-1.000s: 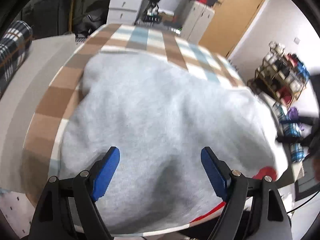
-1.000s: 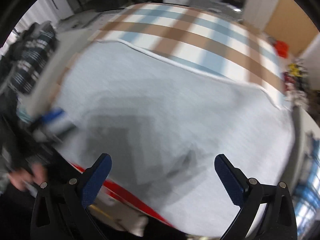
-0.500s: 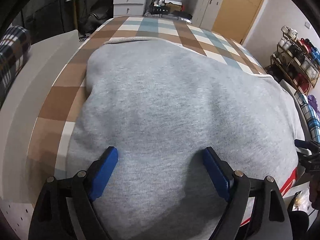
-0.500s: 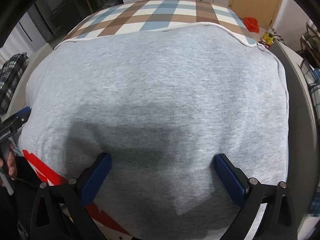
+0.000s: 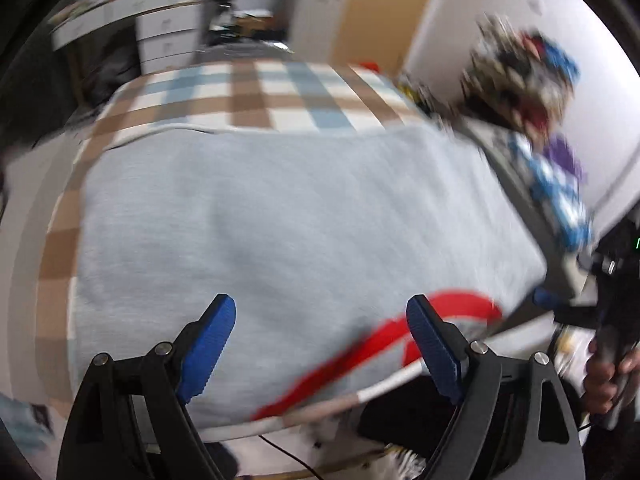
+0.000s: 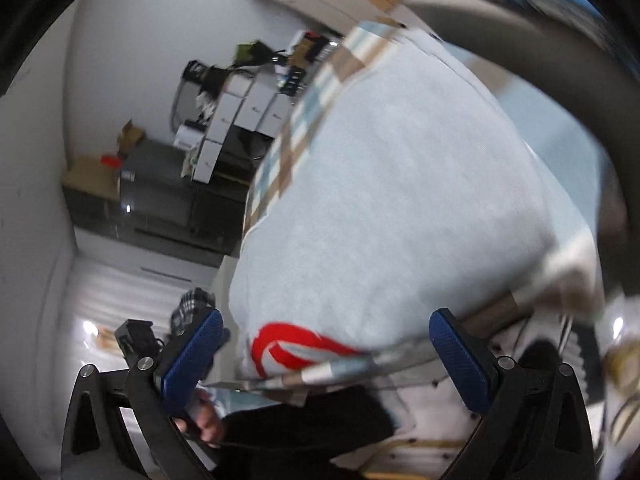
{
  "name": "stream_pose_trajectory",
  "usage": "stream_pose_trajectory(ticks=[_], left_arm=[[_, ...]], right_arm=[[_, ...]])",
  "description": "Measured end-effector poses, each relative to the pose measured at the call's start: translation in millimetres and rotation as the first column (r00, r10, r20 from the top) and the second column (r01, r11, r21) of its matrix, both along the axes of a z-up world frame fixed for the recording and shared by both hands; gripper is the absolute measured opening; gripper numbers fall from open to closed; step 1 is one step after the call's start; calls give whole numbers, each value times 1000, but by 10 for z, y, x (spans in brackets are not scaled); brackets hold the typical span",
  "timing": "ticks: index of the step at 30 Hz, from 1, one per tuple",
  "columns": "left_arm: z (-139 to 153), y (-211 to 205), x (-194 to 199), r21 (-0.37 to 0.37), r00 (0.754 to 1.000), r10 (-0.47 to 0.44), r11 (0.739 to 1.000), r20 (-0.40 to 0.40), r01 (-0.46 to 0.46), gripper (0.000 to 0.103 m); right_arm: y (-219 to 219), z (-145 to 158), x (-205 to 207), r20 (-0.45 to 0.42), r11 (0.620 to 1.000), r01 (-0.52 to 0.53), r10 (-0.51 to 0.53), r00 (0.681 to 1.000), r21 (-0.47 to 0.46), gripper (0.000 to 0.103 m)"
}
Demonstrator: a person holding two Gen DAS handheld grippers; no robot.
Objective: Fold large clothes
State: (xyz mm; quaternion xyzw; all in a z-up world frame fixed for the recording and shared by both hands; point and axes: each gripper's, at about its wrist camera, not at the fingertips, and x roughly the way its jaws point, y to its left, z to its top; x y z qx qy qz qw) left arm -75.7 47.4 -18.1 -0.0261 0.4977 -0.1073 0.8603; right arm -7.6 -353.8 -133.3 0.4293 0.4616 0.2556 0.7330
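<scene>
A grey sweatshirt (image 5: 288, 232) lies flat on the checked cloth (image 5: 280, 96). The left gripper (image 5: 320, 344) hovers over its near edge, jaws wide, nothing between them.

Left gripper (image 5: 320, 344): black plastic frame, two arms with triangular cut-outs, silver round screw heads at the pivots — two per side. Fingers (image 5: 208, 352) carry blue ribbed pads. Right gripper (image 6: 332, 364): same build — black linkage, silver screws, blue ribbed pads (image 6: 192, 360). Person's right hand (image 5: 608, 376) wraps a dark handle; dark clothing (image 6: 304, 420) below.
</scene>
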Motion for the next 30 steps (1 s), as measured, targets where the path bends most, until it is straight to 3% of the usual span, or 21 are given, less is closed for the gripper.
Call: stream_pose_trajectory(ticks=[3, 6, 10, 13, 18, 21, 23, 27, 30], left_arm=[[-231, -134, -24, 71, 999, 36, 997, -15, -35, 85], [-225, -154, -165, 93, 993, 83, 992, 79, -90, 85], [-340, -155, -96, 143, 994, 54, 987, 94, -67, 89], [-427, -95, -2, 141, 993, 72, 986, 91, -84, 102], [-434, -74, 73, 117, 998, 64, 991, 25, -66, 102], [-365, -42, 90, 85, 998, 52, 995, -38, -49, 101], [-188, -11, 23, 1, 998, 40, 999, -39, -40, 98], [73, -111, -41, -121, 1000, 19, 993, -7, -19, 98], [-101, -278, 86, -62, 998, -4, 998, -59, 0, 98]], right_arm=[[-50, -203, 52, -66, 999, 23, -22, 998, 22, 103], [-95, -343, 119, -153, 997, 46, -37, 987, 60, 103], [-76, -354, 317, -151, 999, 44, -41, 988, 18, 103], [28, -278, 445, -117, 996, 39, -48, 992, -80, 103], [220, -200, 600, -80, 969, 107, -127, 989, -223, 102], [202, -223, 604, -44, 962, 165, -178, 983, -217, 76], [128, -286, 569, -60, 965, 178, -193, 979, -191, 49], [-63, -375, 492, -69, 977, 187, -194, 979, -103, 38], [33, -237, 478, 4, 964, 170, -173, 985, -202, 35]])
